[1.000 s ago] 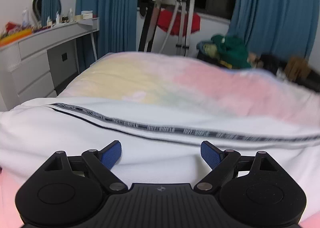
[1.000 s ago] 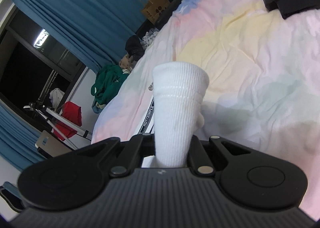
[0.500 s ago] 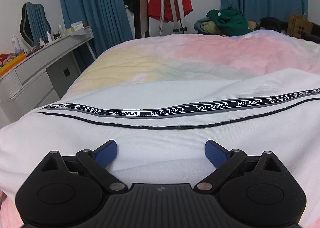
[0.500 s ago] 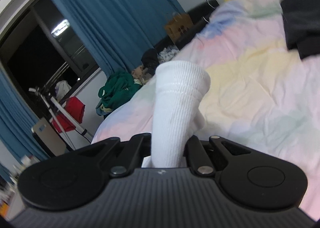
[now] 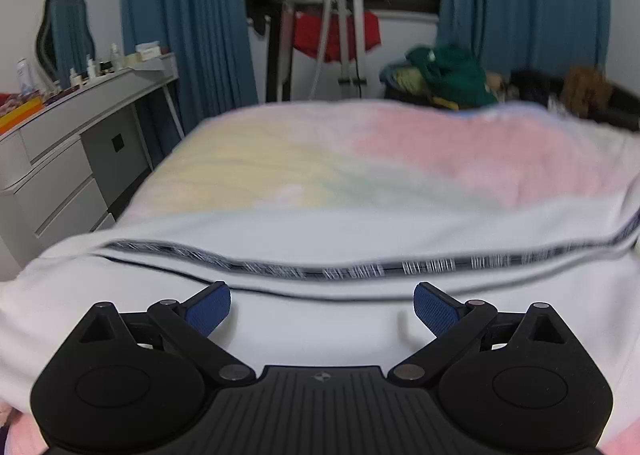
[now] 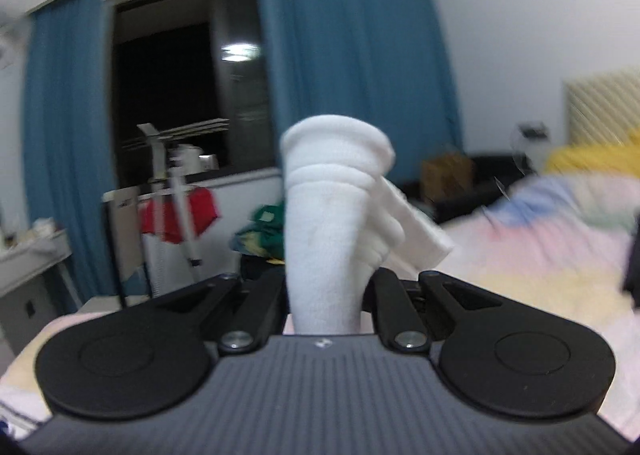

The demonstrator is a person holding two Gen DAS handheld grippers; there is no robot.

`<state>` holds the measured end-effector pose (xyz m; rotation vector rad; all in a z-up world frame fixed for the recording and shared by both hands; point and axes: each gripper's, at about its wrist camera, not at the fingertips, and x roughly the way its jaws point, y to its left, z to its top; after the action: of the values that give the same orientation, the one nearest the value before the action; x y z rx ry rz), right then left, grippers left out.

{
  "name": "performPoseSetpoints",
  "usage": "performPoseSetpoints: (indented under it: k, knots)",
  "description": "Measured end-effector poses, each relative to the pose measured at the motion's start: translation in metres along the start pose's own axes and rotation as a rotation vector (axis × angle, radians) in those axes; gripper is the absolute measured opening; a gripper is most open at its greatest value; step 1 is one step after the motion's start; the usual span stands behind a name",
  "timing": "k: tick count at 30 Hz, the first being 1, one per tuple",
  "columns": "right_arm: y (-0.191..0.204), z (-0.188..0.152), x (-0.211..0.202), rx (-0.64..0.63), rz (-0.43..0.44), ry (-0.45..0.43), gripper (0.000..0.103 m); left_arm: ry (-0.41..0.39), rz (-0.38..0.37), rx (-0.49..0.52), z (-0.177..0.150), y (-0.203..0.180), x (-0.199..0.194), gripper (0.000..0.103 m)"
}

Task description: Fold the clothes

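A white garment (image 5: 320,327) with a black lettered band (image 5: 360,269) lies across the pastel bed cover (image 5: 360,159). My left gripper (image 5: 322,309) is open just above it, blue pads (image 5: 208,307) spread wide and empty. My right gripper (image 6: 326,295) is shut on a bunched white ribbed cuff of the white garment (image 6: 332,215), which sticks up between its jaws, lifted high above the bed (image 6: 540,239).
A grey dresser (image 5: 68,159) stands left of the bed. A drying rack with a red cloth (image 5: 336,35) and a pile of green clothes (image 5: 448,75) sit by the blue curtains (image 5: 188,15). A yellow pillow (image 6: 592,155) lies at the bed's head.
My right gripper has tilted up and swung toward the window, still holding the cuff. My left gripper stayed open over the garment with small shifts of view.
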<state>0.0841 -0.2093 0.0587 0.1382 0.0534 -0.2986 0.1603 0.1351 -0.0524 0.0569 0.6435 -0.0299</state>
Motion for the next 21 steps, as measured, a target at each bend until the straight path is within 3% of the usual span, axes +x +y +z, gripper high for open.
performPoseSetpoints:
  k: [3, 5, 10, 13, 16, 21]
  knots:
    - [0.064, -0.011, -0.012, -0.097, 0.11, -0.011, 0.008, -0.041, 0.008, -0.071, 0.01, 0.025, -0.021, 0.099]
    - [0.104, -0.031, -0.019, -0.135, 0.198, 0.021, 0.008, -0.086, 0.059, -0.128, 0.014, 0.047, -0.038, 0.099]
    - [0.182, -0.126, -0.03, -0.262, 0.338, 0.224, 0.009, -0.136, 0.083, -0.278, 0.017, 0.096, -0.066, 0.099]
    - [0.204, -0.175, -0.023, -0.352, 0.359, 0.363, 0.009, -0.14, 0.067, -0.339, 0.016, 0.115, -0.074, 0.099]
    - [0.202, -0.177, -0.022, -0.334, 0.345, 0.365, 0.009, -0.142, 0.034, -0.349, 0.017, 0.12, -0.075, 0.099]
    - [0.225, -0.149, -0.04, -0.346, 0.387, 0.292, 0.009, -0.167, -0.025, -0.325, 0.019, 0.11, -0.072, 0.099]
